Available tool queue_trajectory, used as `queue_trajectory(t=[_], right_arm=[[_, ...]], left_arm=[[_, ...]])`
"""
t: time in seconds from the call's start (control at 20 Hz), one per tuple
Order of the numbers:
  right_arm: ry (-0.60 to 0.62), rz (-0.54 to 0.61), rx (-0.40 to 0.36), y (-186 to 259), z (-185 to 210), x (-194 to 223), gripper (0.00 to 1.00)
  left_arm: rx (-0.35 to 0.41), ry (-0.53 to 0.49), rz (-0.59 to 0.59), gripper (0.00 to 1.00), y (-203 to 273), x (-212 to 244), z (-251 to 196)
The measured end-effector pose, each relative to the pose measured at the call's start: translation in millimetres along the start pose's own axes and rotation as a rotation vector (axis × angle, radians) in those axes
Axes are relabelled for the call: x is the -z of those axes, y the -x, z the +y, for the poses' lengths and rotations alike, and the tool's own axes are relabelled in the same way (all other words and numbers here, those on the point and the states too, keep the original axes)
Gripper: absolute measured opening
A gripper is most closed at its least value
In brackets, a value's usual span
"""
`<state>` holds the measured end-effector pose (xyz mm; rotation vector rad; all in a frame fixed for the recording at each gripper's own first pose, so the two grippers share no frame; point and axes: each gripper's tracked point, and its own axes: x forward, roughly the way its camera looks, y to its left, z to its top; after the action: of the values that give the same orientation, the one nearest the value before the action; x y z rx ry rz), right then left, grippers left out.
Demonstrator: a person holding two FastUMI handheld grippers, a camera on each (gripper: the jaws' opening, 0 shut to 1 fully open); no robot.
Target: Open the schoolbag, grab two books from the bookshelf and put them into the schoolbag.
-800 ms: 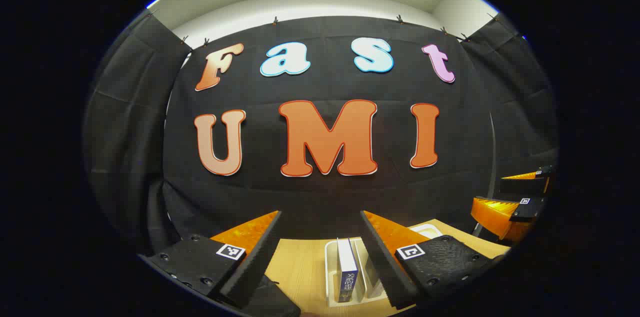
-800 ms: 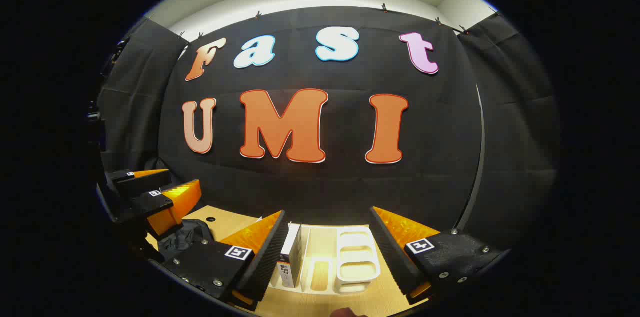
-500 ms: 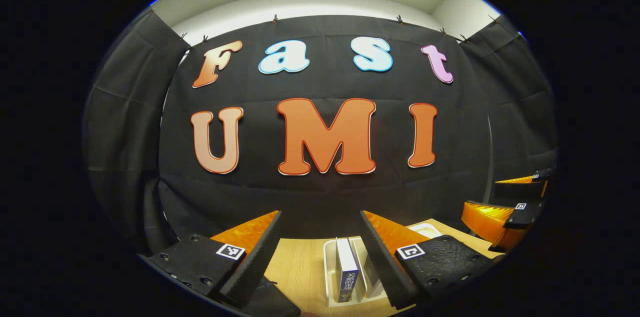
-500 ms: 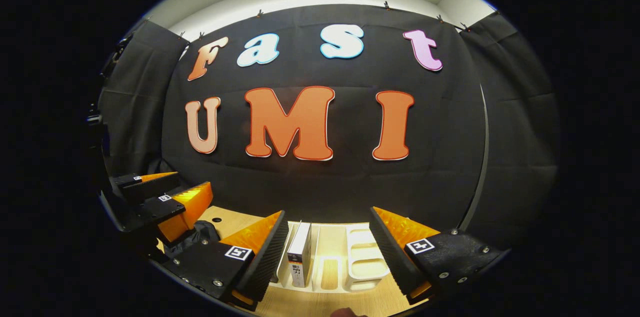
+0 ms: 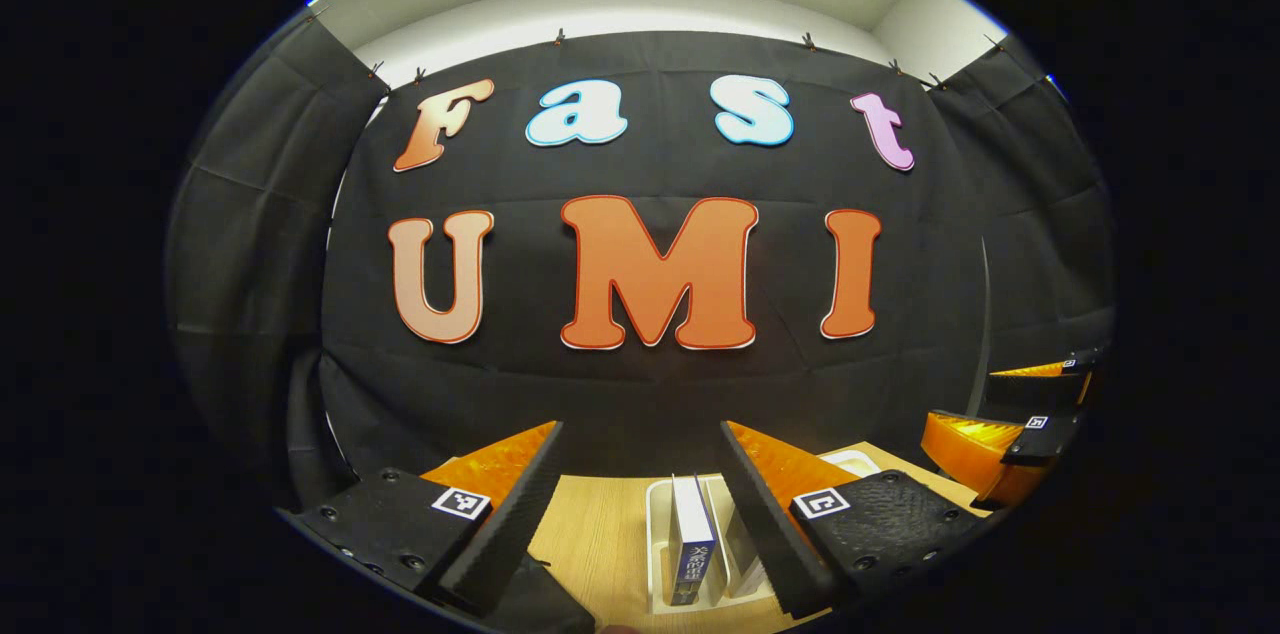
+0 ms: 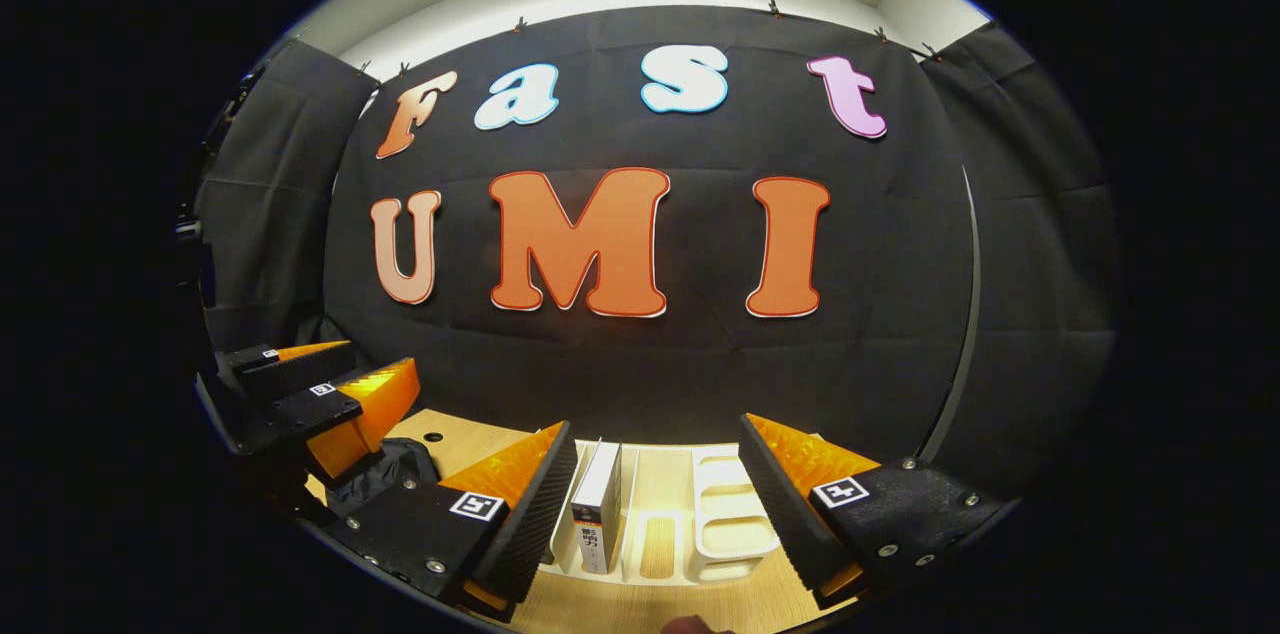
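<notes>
A: Left gripper view first — what do you see?

B: The left gripper (image 5: 640,504) hangs above the worktop (image 5: 600,539) with its fingers spread wide and nothing between them. Straight ahead a book (image 5: 693,542) stands upright in the white bookshelf (image 5: 655,534). A dark corner of the schoolbag (image 5: 535,604) lies under the near finger. Against the picture from a moment ago almost nothing has shifted; the right gripper (image 5: 1010,414) at the edge has drifted slightly.

A: And the right gripper view?

B: Its fingers are wide apart and empty too. Since the earliest picture the book (image 6: 598,519) has slid nearer the middle of the gap — so this gripper has been lining up on the bookshelf (image 6: 735,524). The left gripper (image 6: 310,394) hovers over the schoolbag (image 6: 385,474).

A: Meaning?

B: Probably an early stage: no book grasped yet, and I cannot tell whether the bag is open.
</notes>
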<state>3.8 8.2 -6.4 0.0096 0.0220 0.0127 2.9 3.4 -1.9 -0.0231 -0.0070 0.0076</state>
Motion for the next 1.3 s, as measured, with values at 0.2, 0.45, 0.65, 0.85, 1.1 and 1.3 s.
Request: queue_trajectory(t=[0.2,0.45,0.65,0.85,1.1,1.3], right_arm=[[0.01,0.005,-0.001,-1,0,3,0.96],[0.0,0.008,0.005,0,-2,4,0.96],[-0.003,0.007,0.003,2,-1,3,0.96],[-0.007,0.005,0.001,1,-1,3,0.96],[-0.008,-0.007,-0.003,1,-2,0,0.96],[-0.013,0.019,-0.013,-5,-3,4,0.96]], left_arm=[[-0.002,-0.002,0.01,0.94,-4,3,-1],[0.0,-0.014,0.003,0.95,-4,2,-1],[-0.003,-0.033,-0.003,0.94,-1,-2,1],[-0.012,-0.05,-0.02,0.94,3,-7,3],[-0.019,-0.061,-0.014,0.94,6,-7,3],[-0.043,-0.082,-0.034,0.94,10,-14,12]])
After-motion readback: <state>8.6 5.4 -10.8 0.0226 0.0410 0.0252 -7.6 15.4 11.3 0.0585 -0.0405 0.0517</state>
